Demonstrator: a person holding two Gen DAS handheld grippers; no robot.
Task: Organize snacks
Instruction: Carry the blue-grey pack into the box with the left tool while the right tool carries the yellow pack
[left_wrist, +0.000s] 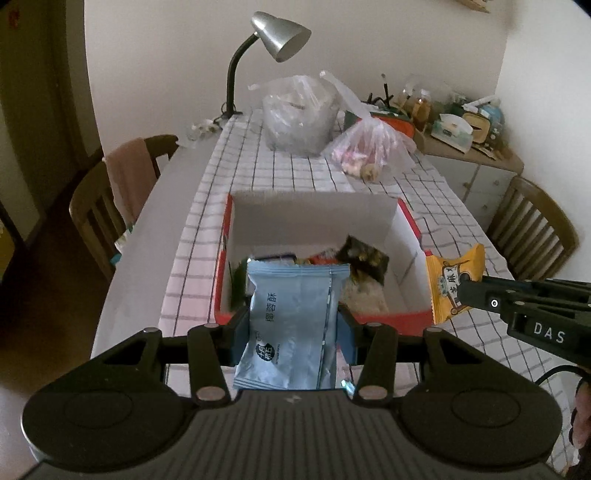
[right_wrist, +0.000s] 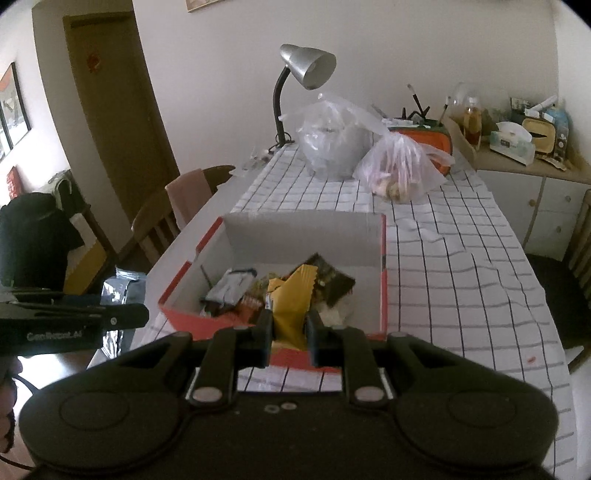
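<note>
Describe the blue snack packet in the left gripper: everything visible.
The blue snack packet is a glossy, pale blue, pillow-style foil wrapper with a crimped top edge, a vertical back seam, dark printed characters and a round dark logo low down. It stands roughly upright, slightly creased, pinched at both sides by the left gripper. It hangs at the near edge of the red-and-white box, touching nothing else visible.

I read "DAS" on the right tool | "椰蓉酥" on the blue packet | "GenRobot.AI" on the left tool
</note>
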